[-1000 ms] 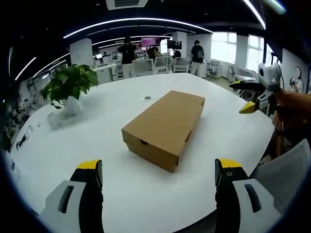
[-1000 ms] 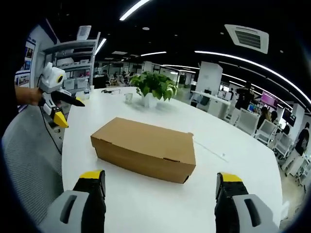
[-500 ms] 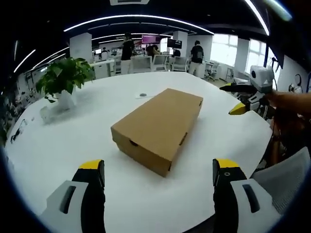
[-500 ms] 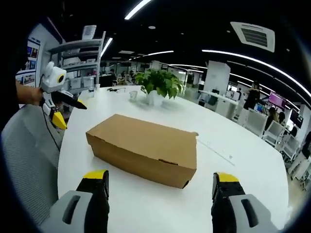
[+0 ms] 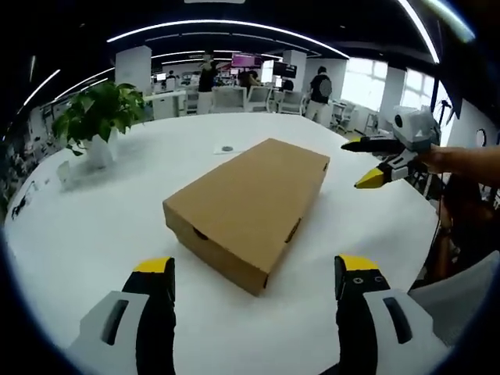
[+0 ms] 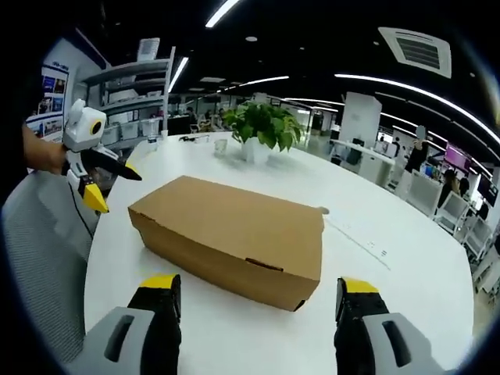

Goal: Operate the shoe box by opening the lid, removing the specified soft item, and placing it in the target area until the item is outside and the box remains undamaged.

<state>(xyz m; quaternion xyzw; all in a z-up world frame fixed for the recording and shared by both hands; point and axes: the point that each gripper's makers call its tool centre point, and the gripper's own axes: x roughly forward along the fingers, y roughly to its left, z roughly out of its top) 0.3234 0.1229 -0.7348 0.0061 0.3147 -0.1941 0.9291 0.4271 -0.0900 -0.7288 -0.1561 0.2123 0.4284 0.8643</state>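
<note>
Round white surface, broad and mostly bare, carrying the working items in an open-plan office. Shoe box, plain brown cardboard, lid shut and seated flush all round, lying flat near the middle of the surface, one short end turned toward the left gripper view and one long side toward the right gripper view; a small finger notch shows on that long side, a likely place to lift the lid. The soft item named in the task is presumably inside, hidden by the closed lid. Potted plant, green foliage in a white pot, standing well apart from the box toward the far edge, clear of the work. Left gripper, yellow-tipped jaws spread wide with nothing between them, held short of the box's short end, seemingly lined up to approach. Right gripper, jaws likewise parted and empty, held short of the long side; it appears in the left gripper view hovering off the surface's edge, jaws apart. Small dark disc, resting on the surface beyond the box, its purpose unclear. Opening is judged not yet begun.
</note>
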